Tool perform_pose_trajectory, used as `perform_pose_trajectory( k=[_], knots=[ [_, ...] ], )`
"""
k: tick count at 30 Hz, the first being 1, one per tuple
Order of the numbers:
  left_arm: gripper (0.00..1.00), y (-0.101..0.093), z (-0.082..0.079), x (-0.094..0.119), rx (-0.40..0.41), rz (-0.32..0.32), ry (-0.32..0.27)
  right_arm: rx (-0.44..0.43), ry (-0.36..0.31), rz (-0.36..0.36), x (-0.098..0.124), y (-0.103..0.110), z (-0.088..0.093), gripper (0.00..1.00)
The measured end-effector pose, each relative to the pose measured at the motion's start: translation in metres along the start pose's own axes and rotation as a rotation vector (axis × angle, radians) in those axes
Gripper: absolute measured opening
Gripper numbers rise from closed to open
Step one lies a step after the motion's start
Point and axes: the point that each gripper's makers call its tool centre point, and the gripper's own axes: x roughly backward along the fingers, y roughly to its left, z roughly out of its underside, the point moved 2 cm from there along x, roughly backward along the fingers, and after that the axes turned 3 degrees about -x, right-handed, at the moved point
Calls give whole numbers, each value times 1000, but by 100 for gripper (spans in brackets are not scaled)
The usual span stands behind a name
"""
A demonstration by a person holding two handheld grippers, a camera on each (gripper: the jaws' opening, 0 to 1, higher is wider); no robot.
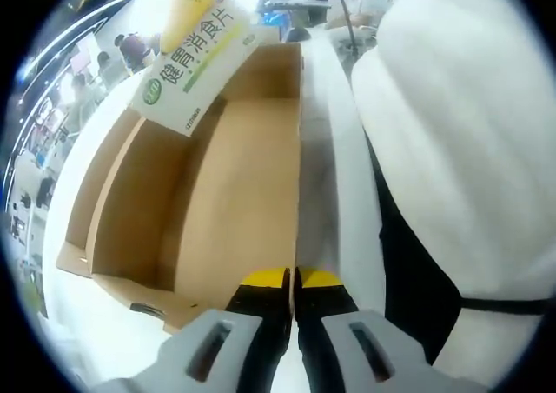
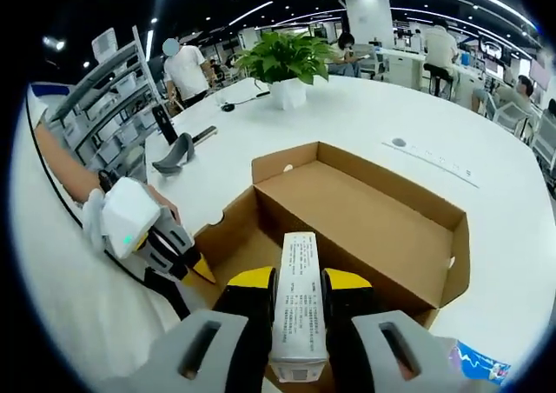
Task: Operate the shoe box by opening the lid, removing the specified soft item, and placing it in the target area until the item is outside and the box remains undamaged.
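The lid is already open; the right claw [image 2: 298, 299] is clamping the white packet [image 2: 299, 302] above the shoe box [image 2: 373, 215], while the left claw [image 1: 293, 279] is pinching the box's near wall. Placing on the tabletop [image 2: 365, 119] remains.

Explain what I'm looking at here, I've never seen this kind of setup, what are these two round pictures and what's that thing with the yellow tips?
A person holds a two-jaw gripper in each hand, and a fisheye camera rides on each, so each round picture looks forward along one gripper's jaws.

In the right gripper view, the right gripper is clamped on a small white medicine box, above an open cardboard shoe box that sits on a white table. The left gripper comes in from the left.

In the left gripper view, the left gripper pinches the shoe box's wall, its yellow-tipped jaws closed on the edge. The medicine box hangs at top left, held by the right gripper.
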Motion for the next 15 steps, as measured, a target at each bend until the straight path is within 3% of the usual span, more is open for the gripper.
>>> perform_pose_trajectory(
  k=[9, 15],
  knots=[
    [2, 0, -1, -1, 7, 2, 8, -91, 10, 24, 25, -11, 13, 19],
    [2, 0, -1, -1, 5, -1, 6, -100, 8, 46, 38, -18, 20, 19]
  ],
)
